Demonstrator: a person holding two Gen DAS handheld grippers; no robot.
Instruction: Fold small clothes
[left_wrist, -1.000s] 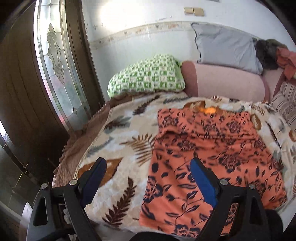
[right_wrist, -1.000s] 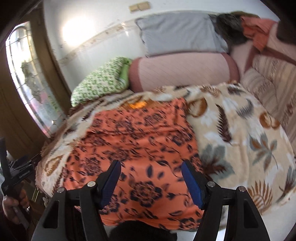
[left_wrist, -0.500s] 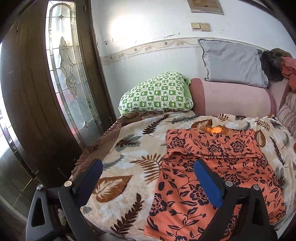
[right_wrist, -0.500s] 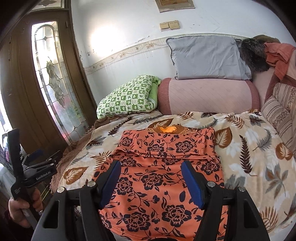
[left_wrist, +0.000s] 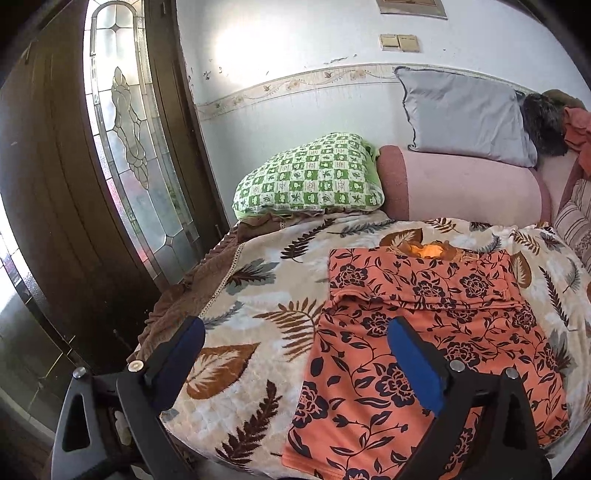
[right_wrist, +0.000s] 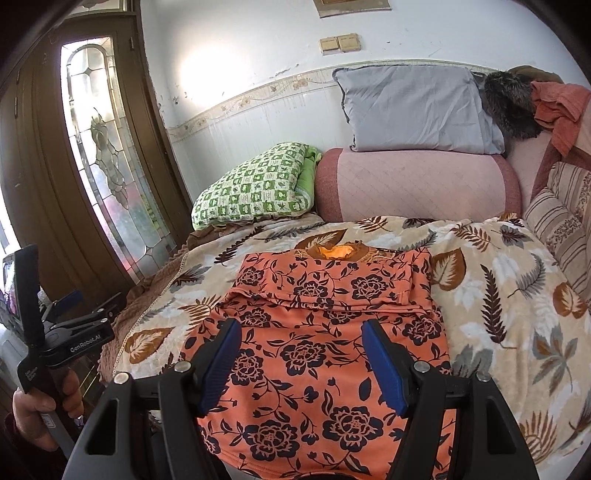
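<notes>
An orange garment with dark flowers (left_wrist: 436, 332) lies flat on a leaf-print blanket (left_wrist: 258, 295), its sleeves folded in across the chest; it also shows in the right wrist view (right_wrist: 325, 332). My left gripper (left_wrist: 295, 358) is open and empty, held back above the bed's near edge, left of the garment. My right gripper (right_wrist: 301, 354) is open and empty, held above the garment's lower half. The left gripper also shows at the left of the right wrist view (right_wrist: 74, 325), in a hand.
A green checked pillow (left_wrist: 310, 177), a pink bolster (left_wrist: 461, 184) and a grey pillow (left_wrist: 465, 114) line the wall. A striped cushion (right_wrist: 561, 218) lies at the right. A wooden door with patterned glass (left_wrist: 129, 129) stands at the left.
Both grippers have drawn back and risen from the garment, so more of the wall and door shows. The garment has not moved. Both grippers stay open.
</notes>
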